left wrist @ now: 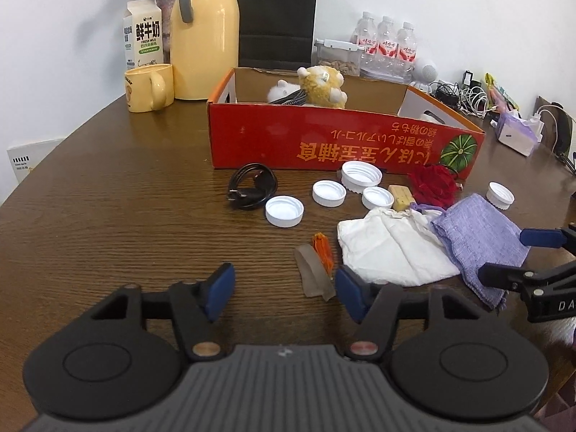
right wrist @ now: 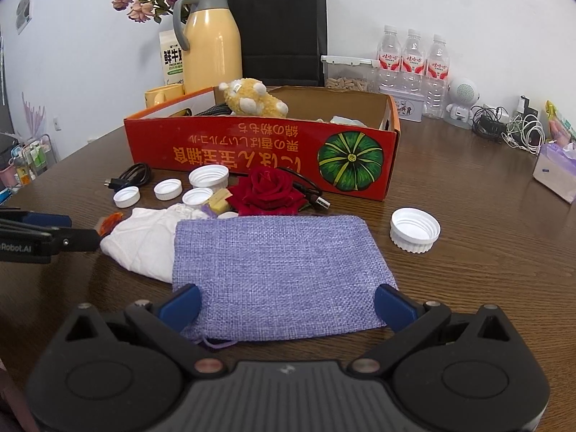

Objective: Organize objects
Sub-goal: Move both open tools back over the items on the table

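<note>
While the red box (right wrist: 259, 151) stands in the middle of the wooden table (right wrist: 468, 252), most loose things lie in front of its long printed wall. This box is open on top, and a yellow plush toy (right wrist: 252, 102) sits inside near its back left corner. Left of the box front, a black cable (left wrist: 252, 187) is coiled on bare wood, and further to the left the table is bare until its rounded edge. Four white caps lie close to the box front, and one more white cap (right wrist: 414, 229) lies alone to the right, with bare wood around it. A red rose (right wrist: 268, 190) lies touching the box front, beside a small yellow block (left wrist: 401, 197).

Nearer than the rose, a purple burlap pouch (right wrist: 277, 277) lies flat, and its left edge overlaps a white cloth bag (right wrist: 144, 248). The right gripper (right wrist: 286, 304) has its jaws wide apart, one at each near corner of the pouch, and holds nothing. The left gripper (left wrist: 284, 289) also has its jaws apart and empty, low over bare wood in front of the box. An orange scrap (left wrist: 322, 248) on a translucent strip (left wrist: 313, 273) lies just beside its right finger, and the white bag is a little further right.
</note>
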